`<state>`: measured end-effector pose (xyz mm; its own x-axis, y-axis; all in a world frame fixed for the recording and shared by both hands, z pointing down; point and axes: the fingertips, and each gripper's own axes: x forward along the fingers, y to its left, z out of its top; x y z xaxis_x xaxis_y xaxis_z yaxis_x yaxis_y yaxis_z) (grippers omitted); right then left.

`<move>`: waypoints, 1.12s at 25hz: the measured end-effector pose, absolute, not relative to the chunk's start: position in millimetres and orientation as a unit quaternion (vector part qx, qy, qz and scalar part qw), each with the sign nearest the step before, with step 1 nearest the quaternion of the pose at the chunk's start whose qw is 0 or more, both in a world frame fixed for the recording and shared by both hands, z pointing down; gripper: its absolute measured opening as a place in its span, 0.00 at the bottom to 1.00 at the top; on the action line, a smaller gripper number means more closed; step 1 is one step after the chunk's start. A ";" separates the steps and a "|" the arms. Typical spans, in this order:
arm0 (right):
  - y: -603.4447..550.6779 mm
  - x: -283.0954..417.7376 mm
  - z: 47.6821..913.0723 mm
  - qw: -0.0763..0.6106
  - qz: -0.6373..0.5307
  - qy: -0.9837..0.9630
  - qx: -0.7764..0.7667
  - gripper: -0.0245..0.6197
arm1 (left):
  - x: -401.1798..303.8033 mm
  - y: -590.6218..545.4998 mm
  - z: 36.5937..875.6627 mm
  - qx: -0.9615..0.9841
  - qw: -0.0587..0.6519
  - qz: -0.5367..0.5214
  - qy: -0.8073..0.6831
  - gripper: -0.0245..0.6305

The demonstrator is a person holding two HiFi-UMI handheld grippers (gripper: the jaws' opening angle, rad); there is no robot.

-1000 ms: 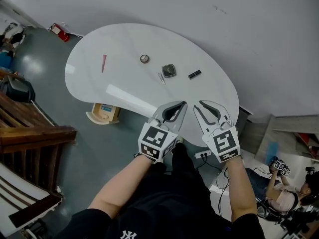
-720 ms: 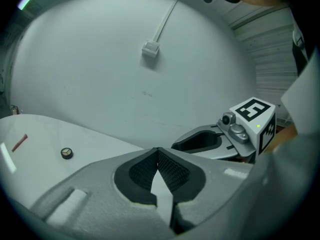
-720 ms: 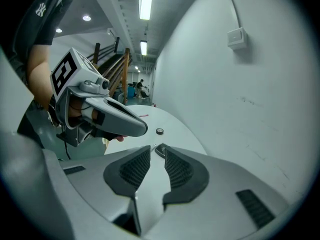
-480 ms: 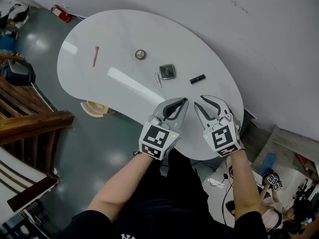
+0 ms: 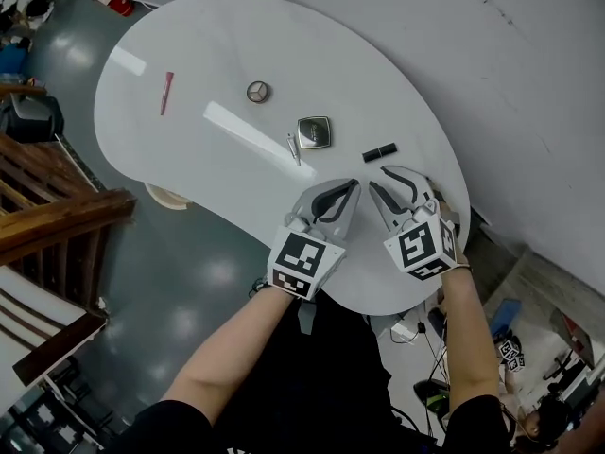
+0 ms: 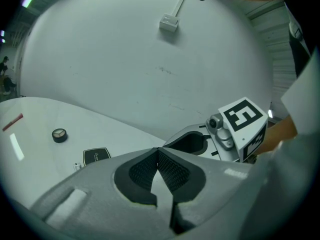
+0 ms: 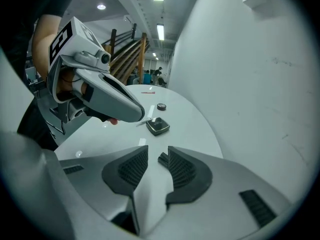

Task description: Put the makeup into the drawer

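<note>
Left tongs (image 5: 351, 187) pinched together, empty; right tongs (image 5: 379, 179) just been opening, pads apart, nothing gripped; I see black tube (image 7: 162, 159) through gap, half hidden by pad; compact (image 5: 315, 131), round pot (image 5: 257, 91), red pencil (image 5: 167, 93) lie on bench (image 5: 208, 45), strung toward upper left of frame; silver stick (image 5: 293, 148) too small to identify.

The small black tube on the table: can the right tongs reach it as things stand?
Probably yes. The right tongs, which have just been opening and hold nothing, point at the black tube close ahead on the table; nothing lies between them.
</note>
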<state>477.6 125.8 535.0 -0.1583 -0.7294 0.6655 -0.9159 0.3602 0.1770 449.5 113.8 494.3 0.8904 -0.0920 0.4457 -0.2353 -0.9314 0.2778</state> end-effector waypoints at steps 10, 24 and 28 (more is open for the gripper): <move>104.1 506.0 582.9 0.396 0.113 -0.764 0.497 0.30 | 463.9 102.9 526.8 0.950 0.177 0.237 -0.100 0.05; 93.0 508.9 604.7 0.424 0.120 -0.774 0.455 0.28 | 461.5 93.7 538.7 0.945 0.189 0.244 -0.111 0.05; 94.5 508.2 605.3 0.431 0.128 -0.771 0.451 0.20 | 460.0 94.3 540.1 0.944 0.191 0.244 -0.112 0.05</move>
